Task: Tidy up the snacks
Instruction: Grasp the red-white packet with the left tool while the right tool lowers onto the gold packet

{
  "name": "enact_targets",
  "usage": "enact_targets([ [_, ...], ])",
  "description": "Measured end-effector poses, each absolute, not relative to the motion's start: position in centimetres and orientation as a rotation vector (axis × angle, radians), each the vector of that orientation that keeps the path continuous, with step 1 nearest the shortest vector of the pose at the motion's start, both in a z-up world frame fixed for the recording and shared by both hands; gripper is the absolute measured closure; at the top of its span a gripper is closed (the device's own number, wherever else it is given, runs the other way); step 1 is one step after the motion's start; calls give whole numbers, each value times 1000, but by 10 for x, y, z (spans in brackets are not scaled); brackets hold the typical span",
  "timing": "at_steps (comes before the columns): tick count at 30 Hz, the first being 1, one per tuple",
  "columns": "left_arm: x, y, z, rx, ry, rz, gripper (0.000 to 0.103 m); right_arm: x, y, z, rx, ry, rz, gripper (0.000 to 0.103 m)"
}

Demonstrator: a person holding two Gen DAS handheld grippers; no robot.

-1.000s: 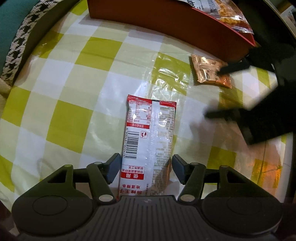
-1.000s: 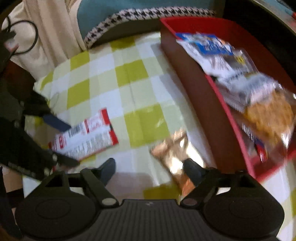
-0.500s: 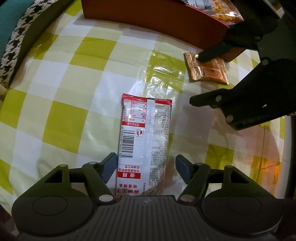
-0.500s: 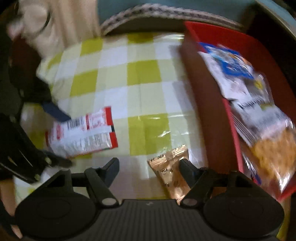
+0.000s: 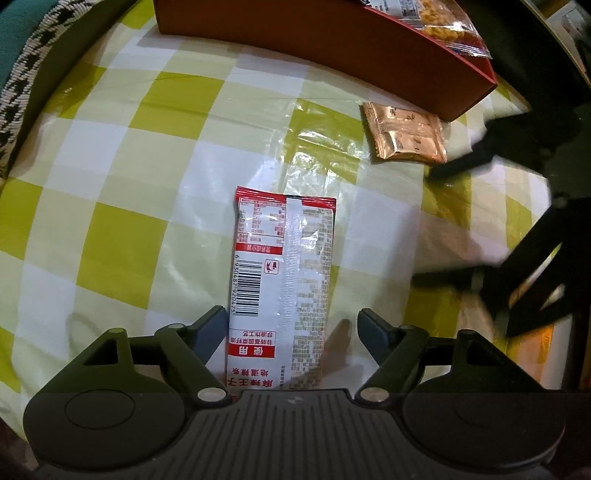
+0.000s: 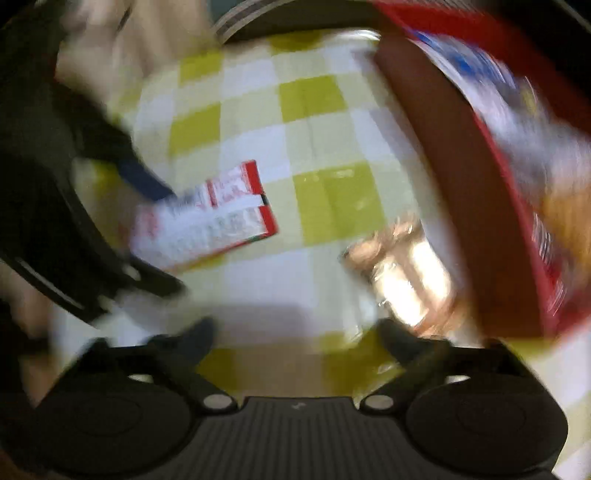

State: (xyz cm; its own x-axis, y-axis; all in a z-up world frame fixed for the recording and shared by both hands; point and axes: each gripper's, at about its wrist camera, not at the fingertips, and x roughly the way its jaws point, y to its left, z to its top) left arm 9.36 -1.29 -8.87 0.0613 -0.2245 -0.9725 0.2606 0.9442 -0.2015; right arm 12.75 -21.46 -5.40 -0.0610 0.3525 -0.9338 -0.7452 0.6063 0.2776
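Note:
A red and white snack packet lies flat on the checked tablecloth, its near end between the open fingers of my left gripper; it also shows in the blurred right wrist view. A small copper foil packet lies beside the red tray. In the right wrist view the foil packet lies just ahead of my open right gripper, toward its right finger. The right gripper appears in the left wrist view at right, open and empty. The red tray holds several snack bags.
The yellow and white checked cloth covers the table. A teal and houndstooth cushion lies past the table's left edge. The left gripper stands at the left of the right wrist view.
My right gripper has pulled back from the foil packet, away from the tray, and is moving fast, blurring its view. My left gripper has barely moved around the red and white packet.

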Motion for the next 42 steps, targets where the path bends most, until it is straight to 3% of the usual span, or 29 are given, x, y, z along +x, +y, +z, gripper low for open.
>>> enact_targets([
  [3, 92, -12, -90, 32, 1461, -372, 20, 126, -233, -39, -403, 1234, 839, 17],
  [24, 98, -15, -90, 20, 1474, -385, 14, 152, -170, -47, -877, 1208, 1081, 16],
  [26, 100, -12, -90, 15, 1475, -388, 14, 143, -165, -54, -951, 1152, 1051, 13],
  [27, 100, -11, -92, 13, 1477, -389, 14, 136, -163, -59, -976, 1128, 1029, 3],
  [35, 102, -5, -92, 2, 1483, -398, 12, 127, -173, -61, -906, 1075, 1004, 0],
  [42, 102, -4, -93, -5, 1483, -401, 12, 127, -178, -54, -841, 1189, 1050, 0],
])
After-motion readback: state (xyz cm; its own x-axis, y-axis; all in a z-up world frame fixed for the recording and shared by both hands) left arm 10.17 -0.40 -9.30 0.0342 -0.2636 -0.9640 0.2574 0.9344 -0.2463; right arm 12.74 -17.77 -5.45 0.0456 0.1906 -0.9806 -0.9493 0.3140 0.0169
